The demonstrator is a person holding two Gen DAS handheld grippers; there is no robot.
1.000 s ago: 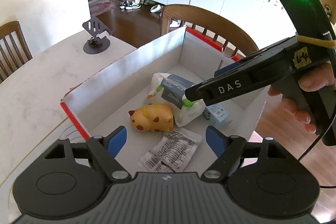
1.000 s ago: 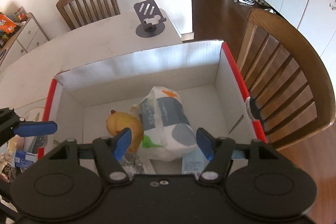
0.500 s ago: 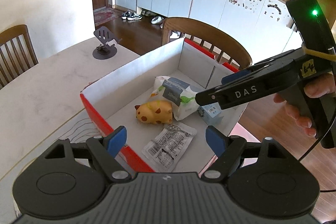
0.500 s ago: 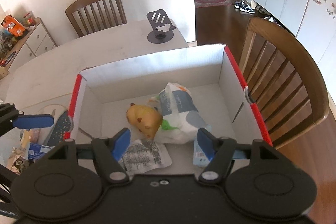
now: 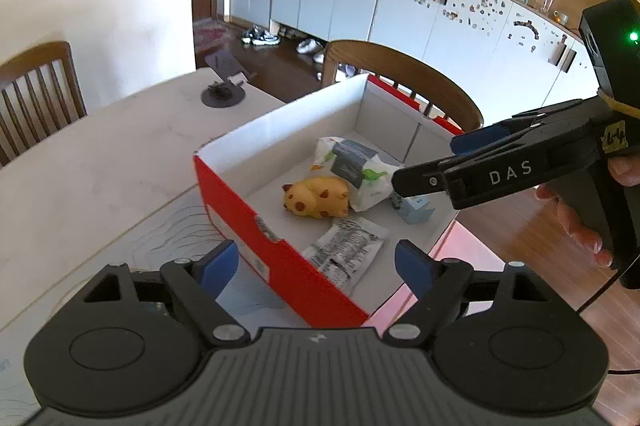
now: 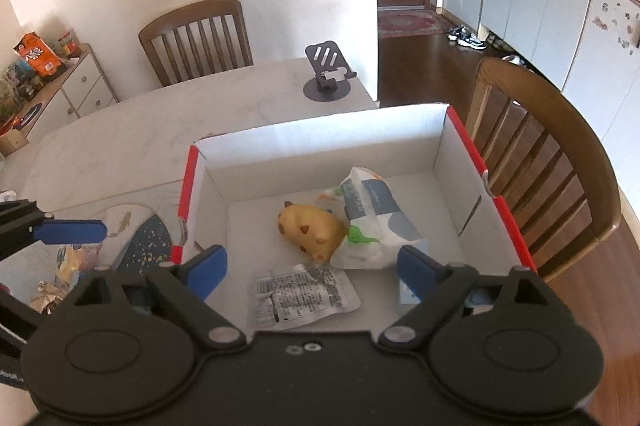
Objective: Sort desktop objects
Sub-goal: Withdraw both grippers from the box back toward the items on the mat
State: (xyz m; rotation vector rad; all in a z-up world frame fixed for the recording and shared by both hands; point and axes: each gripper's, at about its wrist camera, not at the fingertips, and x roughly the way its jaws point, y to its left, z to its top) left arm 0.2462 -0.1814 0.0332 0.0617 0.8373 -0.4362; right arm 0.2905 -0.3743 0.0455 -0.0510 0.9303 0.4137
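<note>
Toy [image 6: 312, 231] in box [image 6: 320, 134], beyond opening fingers [image 6: 208, 268]

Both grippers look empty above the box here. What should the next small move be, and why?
Probably swing the left gripper toward the clutter lying outside the red box. Both sets of jaws are opening with nothing between them, the right gripper included, and the yellow toy and packets already lie inside.
</note>
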